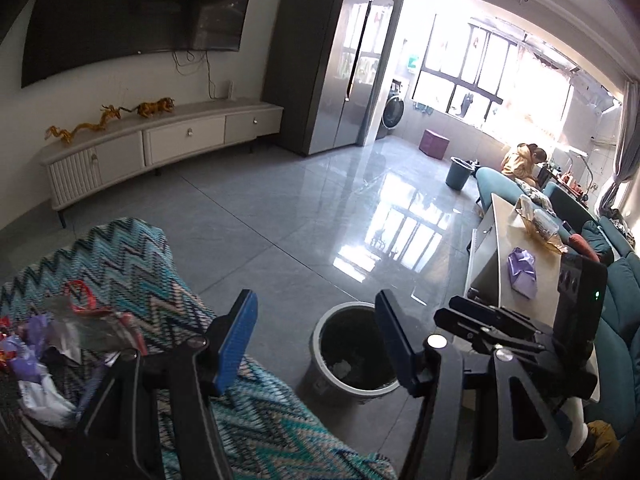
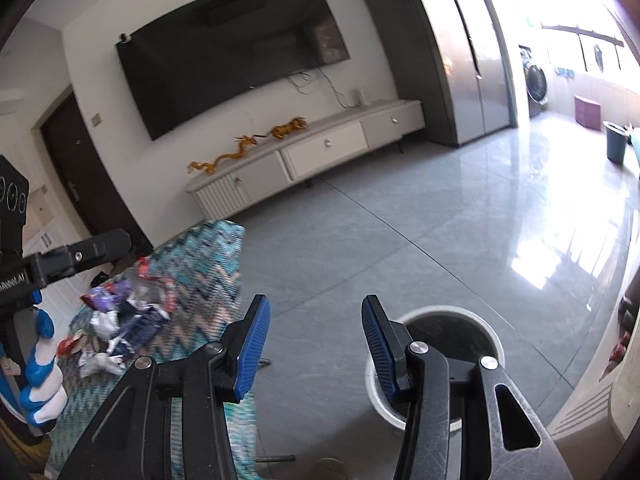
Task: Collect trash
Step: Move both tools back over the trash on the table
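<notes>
Hovering fingers empty | bin just right | wrappers left

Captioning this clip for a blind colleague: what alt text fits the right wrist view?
The right gripper, jaws apart and empty, hangs above a round trash bin on grey floor tiles. Left of it, crumpled wrappers lie on a zigzag-patterned cloth; a wall television is behind.

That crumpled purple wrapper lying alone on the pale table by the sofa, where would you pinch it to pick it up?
Probably at the raised, puffed upper end of the crumpled purple wrapper, coming from above. It lies loose on the pale table, and the crinkled folds there stand up enough for gripper pads to close across; its flatter lower end hugs the tabletop.
</notes>
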The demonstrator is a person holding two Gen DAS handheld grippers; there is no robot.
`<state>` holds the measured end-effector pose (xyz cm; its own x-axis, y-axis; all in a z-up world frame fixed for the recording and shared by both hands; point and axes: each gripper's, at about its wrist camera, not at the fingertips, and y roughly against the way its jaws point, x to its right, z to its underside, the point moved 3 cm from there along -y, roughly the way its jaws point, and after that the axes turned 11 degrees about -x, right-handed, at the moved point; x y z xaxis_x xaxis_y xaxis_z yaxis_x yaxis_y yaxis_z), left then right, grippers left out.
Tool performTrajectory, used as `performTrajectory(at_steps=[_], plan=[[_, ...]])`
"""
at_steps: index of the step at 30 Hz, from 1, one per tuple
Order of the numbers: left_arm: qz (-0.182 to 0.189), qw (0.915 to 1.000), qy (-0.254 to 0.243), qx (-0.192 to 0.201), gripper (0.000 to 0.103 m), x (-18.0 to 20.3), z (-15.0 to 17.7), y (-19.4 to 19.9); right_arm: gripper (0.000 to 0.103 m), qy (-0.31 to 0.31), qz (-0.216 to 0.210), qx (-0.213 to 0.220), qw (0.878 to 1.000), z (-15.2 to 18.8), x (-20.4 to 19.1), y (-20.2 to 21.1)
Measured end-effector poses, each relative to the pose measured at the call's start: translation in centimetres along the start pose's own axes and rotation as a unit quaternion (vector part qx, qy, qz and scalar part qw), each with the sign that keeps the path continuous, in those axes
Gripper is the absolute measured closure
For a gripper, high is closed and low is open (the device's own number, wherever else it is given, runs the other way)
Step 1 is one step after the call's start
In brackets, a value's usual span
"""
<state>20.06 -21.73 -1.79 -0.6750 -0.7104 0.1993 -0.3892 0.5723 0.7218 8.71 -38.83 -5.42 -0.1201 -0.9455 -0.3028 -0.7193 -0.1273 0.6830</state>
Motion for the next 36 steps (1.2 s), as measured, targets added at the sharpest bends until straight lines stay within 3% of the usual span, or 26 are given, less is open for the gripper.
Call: performTrajectory(at_steps=[3,9,14,16,18,20,23,26,31,36], plan=[[-0.015,0.9997,0.006,0.019,0.044,-2.4,1.5,4.1,0.057,0.024,-0.014,0.007,1.0,-0.7,-3.6,1.0],[-0.07,0.9951,0.038,0.058,0.044,-9.3,4.8,11.9,0.046,0.055,-0.035,0.015,0.998,-1.7,-9.8,2.2],[-0.116,0.9861,0.078,0.09,0.044,-14.9,8.1,17.3,0.033,0.084,-0.046,0.027,0.995,-1.8,-14.9,2.4],[-0.134,0.9816,0.091,0.101,0.042,-16.5,9.4,19.0,0.022,0.091,-0.046,0.033,0.994,-1.6,-16.6,2.2],[-0.153,0.9766,0.101,0.113,0.033,-17.7,10.6,20.4,0.021,0.096,-0.063,0.034,0.993,-1.5,-18.2,2.0],[-0.163,0.9729,0.111,0.12,0.033,-19.0,11.9,21.4,0.019,0.093,-0.077,0.022,0.992,-1.4,-19.5,1.3],[-0.158,0.9721,0.123,0.122,0.032,-20.3,13.1,21.8,0.018,0.088,-0.097,-0.004,0.991,-1.2,-21.1,-0.1],[-0.142,0.9769,0.117,0.109,0.032,-20.8,14.2,20.9,0.018,0.08,-0.111,-0.032,0.99,-1.0,-22.4,-2.1],[-0.102,0.9896,0.084,0.057,0.032,-20.3,16.0,16.6,0.018,0.068,-0.13,-0.091,0.985,0.2,-23.8,-6.3],[-0.068,0.9965,0.048,0.012,0.032,-19.4,17.6,12.0,0.018,0.053,-0.135,-0.152,0.978,2.6,-24.1,-10.4]])
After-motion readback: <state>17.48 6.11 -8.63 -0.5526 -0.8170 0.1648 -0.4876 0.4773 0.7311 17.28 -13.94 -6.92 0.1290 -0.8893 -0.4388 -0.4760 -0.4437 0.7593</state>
